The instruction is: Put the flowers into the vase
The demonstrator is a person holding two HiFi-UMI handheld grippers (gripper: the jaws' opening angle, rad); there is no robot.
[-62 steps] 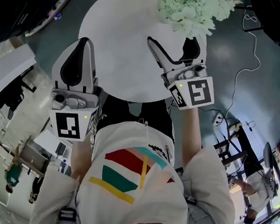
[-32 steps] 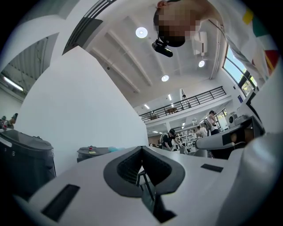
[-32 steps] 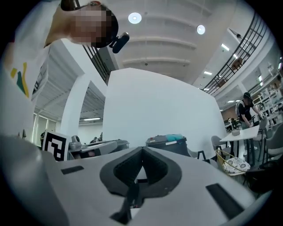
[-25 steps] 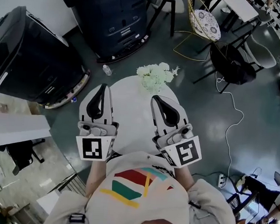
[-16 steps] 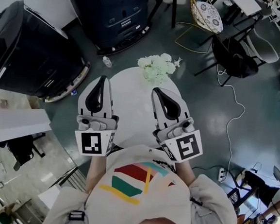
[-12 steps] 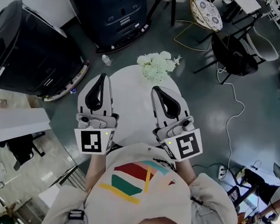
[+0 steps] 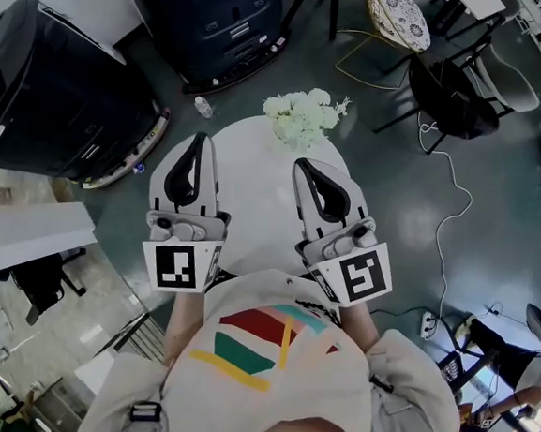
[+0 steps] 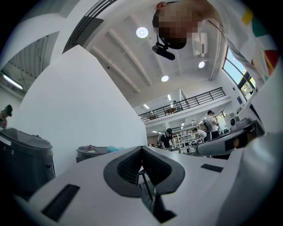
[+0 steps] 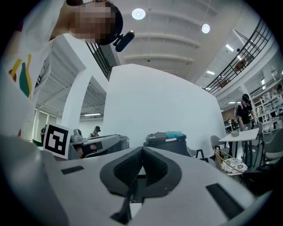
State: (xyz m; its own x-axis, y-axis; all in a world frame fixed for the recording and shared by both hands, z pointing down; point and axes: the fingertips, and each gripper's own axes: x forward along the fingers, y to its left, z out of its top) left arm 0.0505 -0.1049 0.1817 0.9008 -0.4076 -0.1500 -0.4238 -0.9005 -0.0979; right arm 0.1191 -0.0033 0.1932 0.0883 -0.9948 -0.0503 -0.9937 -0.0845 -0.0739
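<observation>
**Flowers**: a pale green-white bunch at 12 o'clock on the round white counter, right at its far rim. The blooms hide whatever is beneath them. I cannot tell whether a vase stands there or which way the stems run.

**Left gripper** and **right gripper**: over the near half of the counter, at about 7 and 5 o'clock, well apart from the bunch. On both, my fingers are pressed together with nothing between them.

**Hazards, as I judge them:**
- (a) Going in with the fingers closed would shove the bunch rather than take it. At that rim, a shove toward 12 o'clock could send it off onto the floor.
- (b) Coming down from above means pinching blooms instead of stems, which would crush or tear them.
- (c) A pull from one side only could topple whatever holds the bunch up.

**Beyond the counter:** a black bin at 10 o'clock, near the rim, which a wide left swing could strike.
</observation>
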